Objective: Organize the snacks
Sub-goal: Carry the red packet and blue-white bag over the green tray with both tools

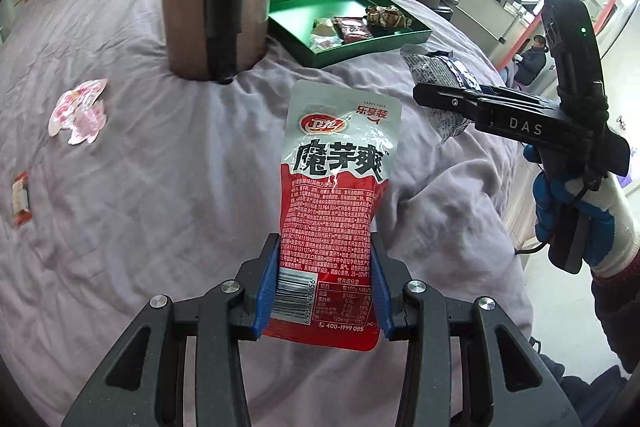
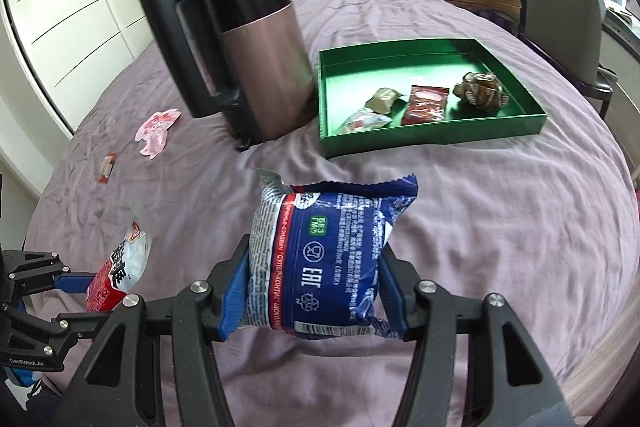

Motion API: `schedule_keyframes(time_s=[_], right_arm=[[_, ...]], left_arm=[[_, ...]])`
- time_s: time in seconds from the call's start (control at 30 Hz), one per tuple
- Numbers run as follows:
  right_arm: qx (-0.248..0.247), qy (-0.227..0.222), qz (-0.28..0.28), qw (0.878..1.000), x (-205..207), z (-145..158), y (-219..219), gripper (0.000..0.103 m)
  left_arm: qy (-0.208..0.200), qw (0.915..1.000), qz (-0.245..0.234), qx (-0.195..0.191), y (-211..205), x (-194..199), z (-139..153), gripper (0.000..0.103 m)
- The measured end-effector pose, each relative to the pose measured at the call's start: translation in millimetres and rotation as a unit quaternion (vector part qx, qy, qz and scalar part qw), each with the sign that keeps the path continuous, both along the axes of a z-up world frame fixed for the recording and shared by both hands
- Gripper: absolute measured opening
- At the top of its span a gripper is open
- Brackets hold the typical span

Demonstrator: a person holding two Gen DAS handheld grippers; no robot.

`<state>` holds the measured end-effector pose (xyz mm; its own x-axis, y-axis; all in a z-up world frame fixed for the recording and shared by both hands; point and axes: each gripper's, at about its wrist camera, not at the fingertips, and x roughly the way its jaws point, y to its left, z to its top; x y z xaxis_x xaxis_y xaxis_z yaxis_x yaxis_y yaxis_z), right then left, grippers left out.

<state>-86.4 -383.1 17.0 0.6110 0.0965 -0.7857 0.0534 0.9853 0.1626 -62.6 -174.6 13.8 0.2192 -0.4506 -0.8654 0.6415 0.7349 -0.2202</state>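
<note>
Snacks first: red-and-white foil snack sachet with black Chinese lettering [image 1: 334, 211] sits clamped between the blue pads of the left claw [image 1: 325, 287], jaws narrow, gripped at its lower barcode end, the rest sticking out ahead of the claw, lifted off the bed. Blue-and-white crinkly plastic biscuit pack with Cyrillic print [image 2: 320, 259] is pinched across its width by the right claw [image 2: 316, 297], jaws wide around it, also off the bed.

Landmark is the green shallow rectangular cardboard tray [image 2: 432, 139], lying on the wrinkled mauve bedsheet [image 2: 480, 227]. Both held packs are on the near side of the tray, well apart from it. Inside the tray: brown crumpled foil-wrapped sweet [image 2: 482, 89], dark red flat sachet [image 2: 426, 103], small olive-wrapped candy [image 2: 384, 99], white-and-red wrapped candy [image 2: 366, 121]. Just left of the tray stands a copper-and-black metal electric kettle [image 2: 248, 59]. Further left of the tray, past the kettle, lie a pink-and-white flat character-shaped wrapper [image 2: 156, 131] and a small red-and-white candy bar [image 2: 107, 167]. Behind the tray: wooden headboard, wooden drawers, grey chair [image 2: 560, 15].

Both claws point steeply down toward the bed. From the left camera, a blue-and-white gloved hand [image 1: 576, 219] grips the right claw's black handle, to the tray's near right.
</note>
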Motion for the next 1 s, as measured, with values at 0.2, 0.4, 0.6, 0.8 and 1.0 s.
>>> schedule_keyframes(time_s=[0.2,0.4,0.6,0.8,1.0], right_arm=[[-0.007,-0.019,-0.029,0.999,12,10,-41,0.079],[-0.022,-0.037,-0.05,0.998,37,25,-84,0.079],[-0.04,-0.048,-0.072,0.995,75,31,-124,0.079],[-0.051,-0.056,-0.09,0.993,126,28,-157,0.079],[-0.056,-0.057,-0.098,0.992,187,17,-184,0.079]], left_arm=[[-0.029,0.9993,-0.022,0.001,-57,20,15,0.036],[-0.064,0.9978,-0.019,0.005,-115,55,23,0.036],[-0.084,0.9962,0.011,0.017,-167,103,18,0.036],[-0.101,0.9937,0.033,0.036,-212,148,5,0.036],[-0.115,0.9901,0.062,0.051,-242,194,-9,0.036]])
